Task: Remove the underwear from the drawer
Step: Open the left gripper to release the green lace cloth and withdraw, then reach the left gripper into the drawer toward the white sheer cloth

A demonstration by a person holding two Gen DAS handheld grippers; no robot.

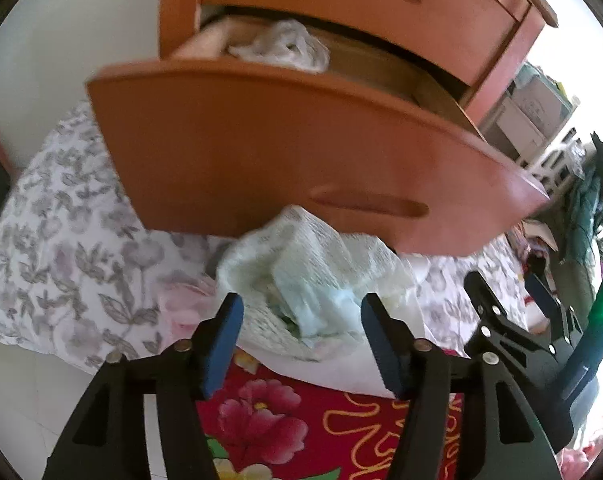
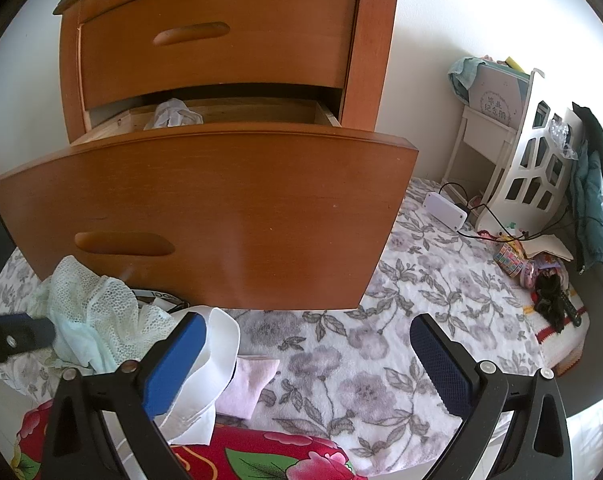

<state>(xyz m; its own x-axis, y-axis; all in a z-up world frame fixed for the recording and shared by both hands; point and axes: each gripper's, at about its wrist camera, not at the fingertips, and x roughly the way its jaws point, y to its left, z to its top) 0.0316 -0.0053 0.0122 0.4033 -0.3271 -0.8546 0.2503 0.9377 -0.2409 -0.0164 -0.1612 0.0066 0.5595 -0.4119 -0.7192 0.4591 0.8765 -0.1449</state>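
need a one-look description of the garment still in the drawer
Find the wooden chest; its lower drawer is pulled open. Inside, toward the back left, lies a crumpled white garment. It is the only cloth in there; the mint mesh piece lies outside, below the drawer.

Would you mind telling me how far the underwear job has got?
Done: the lower drawer is open and a pale mesh garment lies on the floral blanket. In hand: nothing; the left gripper and right gripper are open. Left: a white bundle in the drawer.
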